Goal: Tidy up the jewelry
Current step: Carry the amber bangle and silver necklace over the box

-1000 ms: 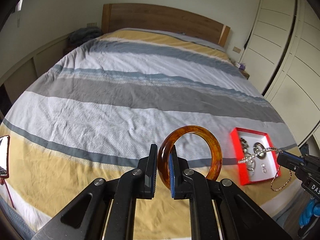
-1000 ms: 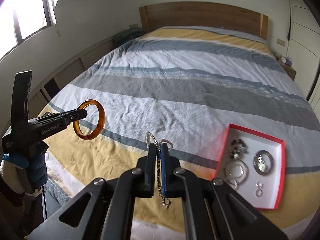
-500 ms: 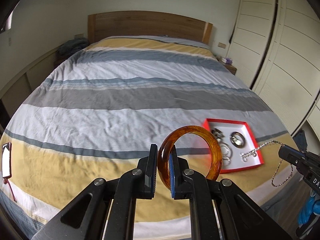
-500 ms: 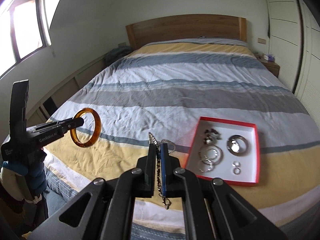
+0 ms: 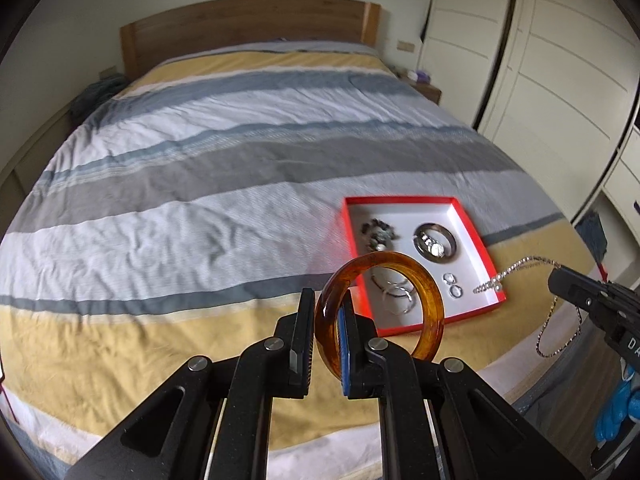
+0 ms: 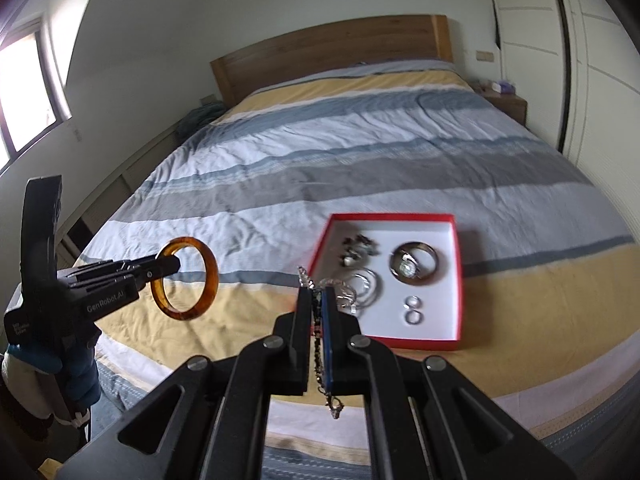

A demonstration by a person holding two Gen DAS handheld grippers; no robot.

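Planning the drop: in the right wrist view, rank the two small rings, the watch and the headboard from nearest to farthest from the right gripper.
1. Two small rings, tray's near right.
2. Watch, just beyond them.
3. Headboard, far end of the bed.

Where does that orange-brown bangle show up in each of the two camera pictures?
Left wrist view: the amber bangle sits at lower centre, pinched between the left gripper's jaws, partly overlapping the box.
Right wrist view: the bangle is at middle left, held out from the picture's left edge by the left gripper.
Shared landmark: the red-rimmed jewelry box lying on the striped bed.
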